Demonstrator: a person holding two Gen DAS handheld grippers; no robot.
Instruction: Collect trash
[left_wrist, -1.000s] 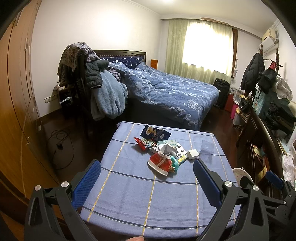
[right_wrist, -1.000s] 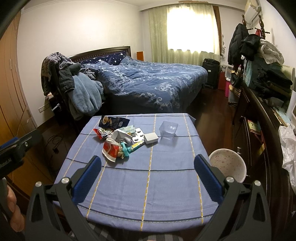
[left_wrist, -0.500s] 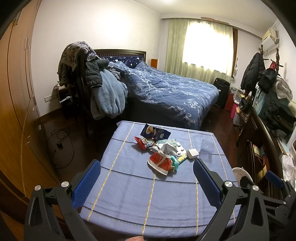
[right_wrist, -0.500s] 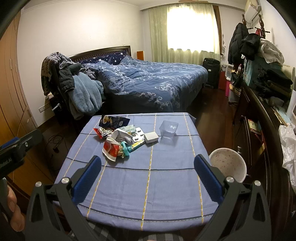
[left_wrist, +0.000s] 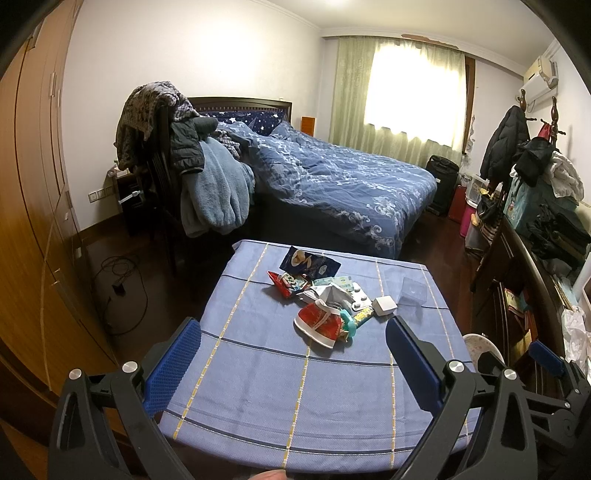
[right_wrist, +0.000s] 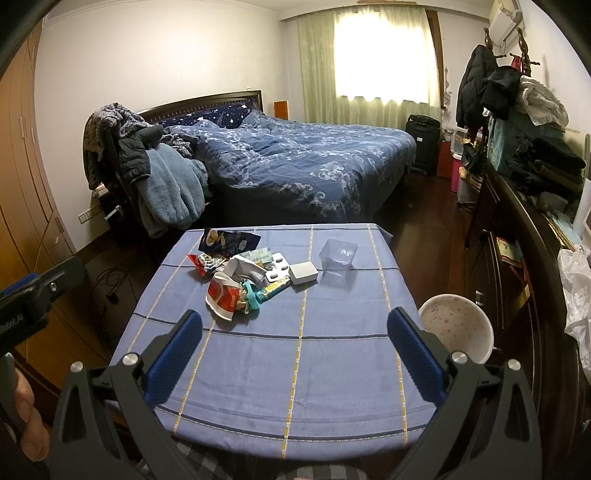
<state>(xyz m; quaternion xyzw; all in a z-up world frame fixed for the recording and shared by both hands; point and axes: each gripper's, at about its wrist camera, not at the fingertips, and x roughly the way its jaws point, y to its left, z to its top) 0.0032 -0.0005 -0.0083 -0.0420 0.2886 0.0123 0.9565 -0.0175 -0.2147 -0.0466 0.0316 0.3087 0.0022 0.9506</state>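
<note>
Blue-padded tongs (left_wrist: 293, 338) (both agape) above trash (left_wrist: 325, 295)

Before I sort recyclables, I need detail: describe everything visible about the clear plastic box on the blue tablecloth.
The clear plastic box is a small, square, see-through tub, upright, open-topped and apparently empty. It stands on the blue striped tablecloth toward the far right, apart from the wrapper pile, close to the small white box; contact between them is unclear.

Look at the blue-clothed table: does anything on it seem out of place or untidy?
Yes. A heap of trash lies scattered near the table's far-left part: crumpled snack wrappers, a blister pack and a small white box. A clear plastic tub stands apart, upright. Nothing looks spilled.
</note>
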